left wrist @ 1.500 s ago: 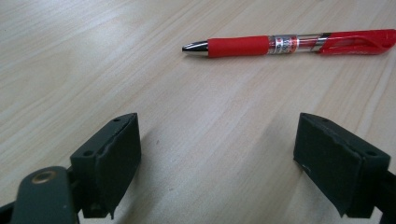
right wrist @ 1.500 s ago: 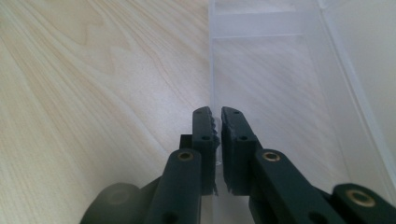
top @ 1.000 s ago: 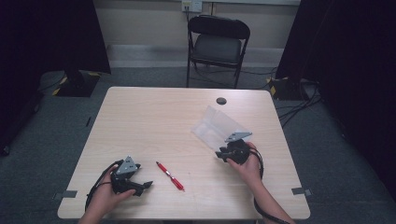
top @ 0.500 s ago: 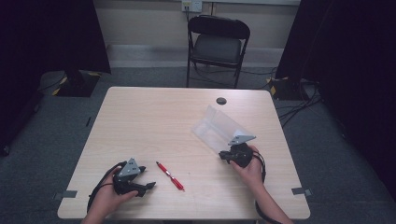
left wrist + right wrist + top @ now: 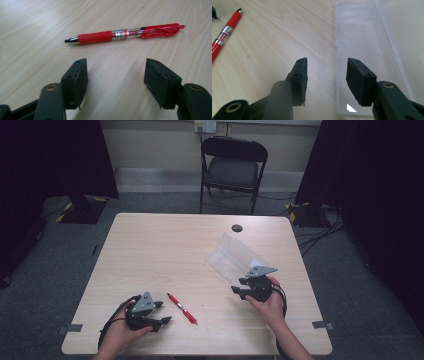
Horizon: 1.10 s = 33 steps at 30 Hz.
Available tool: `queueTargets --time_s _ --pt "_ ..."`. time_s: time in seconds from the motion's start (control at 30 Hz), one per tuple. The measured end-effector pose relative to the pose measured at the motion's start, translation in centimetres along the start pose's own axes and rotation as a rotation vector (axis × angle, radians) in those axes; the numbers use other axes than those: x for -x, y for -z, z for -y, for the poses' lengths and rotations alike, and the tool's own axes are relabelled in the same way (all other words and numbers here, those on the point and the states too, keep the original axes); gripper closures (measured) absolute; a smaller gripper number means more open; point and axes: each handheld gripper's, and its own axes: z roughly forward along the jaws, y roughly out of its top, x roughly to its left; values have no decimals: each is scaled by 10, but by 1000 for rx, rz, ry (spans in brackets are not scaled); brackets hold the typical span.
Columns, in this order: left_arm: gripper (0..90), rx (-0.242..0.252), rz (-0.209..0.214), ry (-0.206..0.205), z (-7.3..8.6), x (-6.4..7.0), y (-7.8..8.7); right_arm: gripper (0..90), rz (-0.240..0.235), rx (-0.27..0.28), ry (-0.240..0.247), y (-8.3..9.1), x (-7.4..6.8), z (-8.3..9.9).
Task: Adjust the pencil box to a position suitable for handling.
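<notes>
bench: light wood-grain rectangular bench (image 5: pixel 165 255), small round black grommet (image 5: pixel 237 228) near far edge
pen: red retractable plastic pen with clear barrel section and silver tip (image 5: pixel 182 308), lying flat on bench near front, between the two hands, touching nothing
pen, left gripper view: pen (image 5: pixel 125 33) lies crosswise just beyond the jaws, tip to the left, clip end to the right
case: clear plastic rectangular case, lid open (image 5: pixel 235 258), right of bench centre, far-left of the right hand
left hand-held gripper: black with grey three-cornered plate (image 5: pixel 159 313), in person's left hand (image 5: pixel 120 332) at near-left of bench; jaws spread wide, nothing between them, just left of pen
right hand-held gripper: black (image 5: pixel 239 286), in person's right hand (image 5: pixel 269 302) at near-right; jaws spread, nothing held, tips at near end of case
right gripper view: jaws straddle the left wall of the case (image 5: pixel 362 50); contact cannot tell; pen (image 5: pixel 224 35) at far left
background: black folding chair (image 5: pixel 233 167) beyond bench; cables on grey floor (image 5: pixel 345 270) at right
</notes>
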Motion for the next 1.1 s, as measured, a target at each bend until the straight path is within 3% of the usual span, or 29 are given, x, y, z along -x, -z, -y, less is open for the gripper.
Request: queueTargets --time_s 0.07,0.17,0.2,0.27,0.3,0.5,1.1 --pt "426 8 18 15 -2 4 -2 493 -4 2 5 2 -4 2" --pt "447 -16 13 -12 -8 9 -7 476 -21 1 6 4 -8 5" --pt "450 -12 19 -4 -10 11 -9 469 -18 -1 6 5 -9 6" --pt "466 -27 15 -22 -14 12 -12 447 -26 -10 25 4 -11 7" --pt "466 -24 14 -7 -16 15 -14 447 -26 -10 25 4 -11 7" --pt "475 -35 -15 -11 -26 20 -25 411 -28 -13 26 3 -11 9" --pt "476 5 -14 -4 -53 38 -63 380 -25 23 5 8 -5 11"
